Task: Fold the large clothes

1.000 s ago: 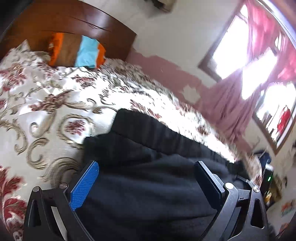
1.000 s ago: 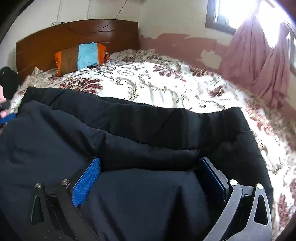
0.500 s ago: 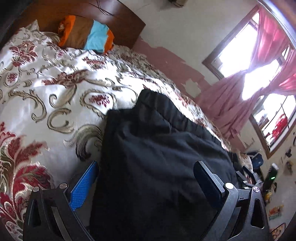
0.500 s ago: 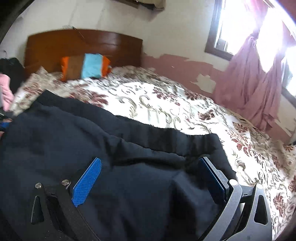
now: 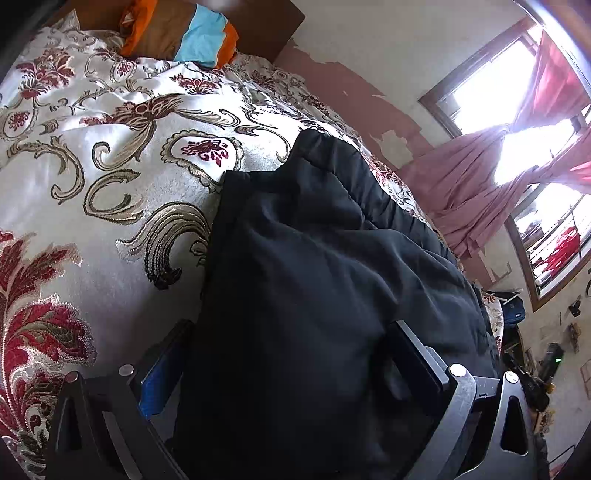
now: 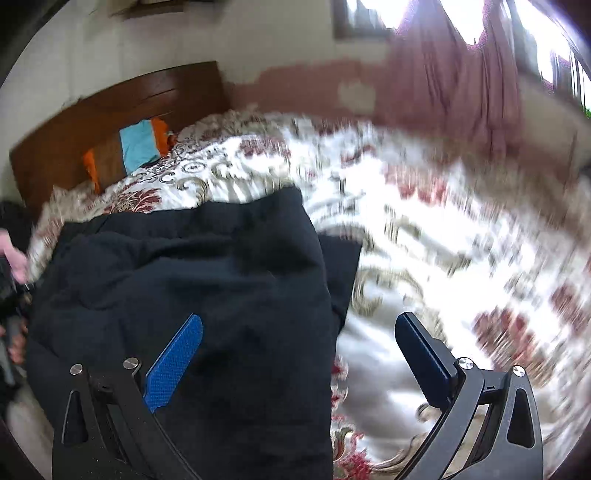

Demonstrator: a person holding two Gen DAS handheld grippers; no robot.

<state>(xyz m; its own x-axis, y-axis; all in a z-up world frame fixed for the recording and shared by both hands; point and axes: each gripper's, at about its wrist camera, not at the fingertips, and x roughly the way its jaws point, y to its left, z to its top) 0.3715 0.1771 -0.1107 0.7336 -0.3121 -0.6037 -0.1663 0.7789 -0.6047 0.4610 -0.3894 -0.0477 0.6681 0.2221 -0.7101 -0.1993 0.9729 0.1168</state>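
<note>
A large black garment (image 5: 314, 240) lies bunched on the floral bedspread (image 5: 92, 166), its edges roughly doubled over. My left gripper (image 5: 288, 328) is open just above it, the dark cloth filling the gap between its fingers and partly covering the blue pad (image 5: 162, 373). In the right wrist view the garment (image 6: 184, 258) fills the left half. My right gripper (image 6: 299, 317) is open over its right edge: the blue pad (image 6: 173, 362) is over the cloth and the other finger over bare bedspread (image 6: 443, 221). This view is motion-blurred.
A striped orange, brown and blue pillow (image 5: 177, 33) leans on the wooden headboard (image 6: 110, 107). Pink curtains (image 5: 480, 184) hang at bright windows on the right. A person's hand (image 6: 13, 258) shows at the left edge. Clutter lies on the floor beyond the bed (image 5: 535, 369).
Both grippers stayed open. The right one swung right, off the garment's middle to its right edge. The left view shifted, showing more bedspread to the garment's left.
</note>
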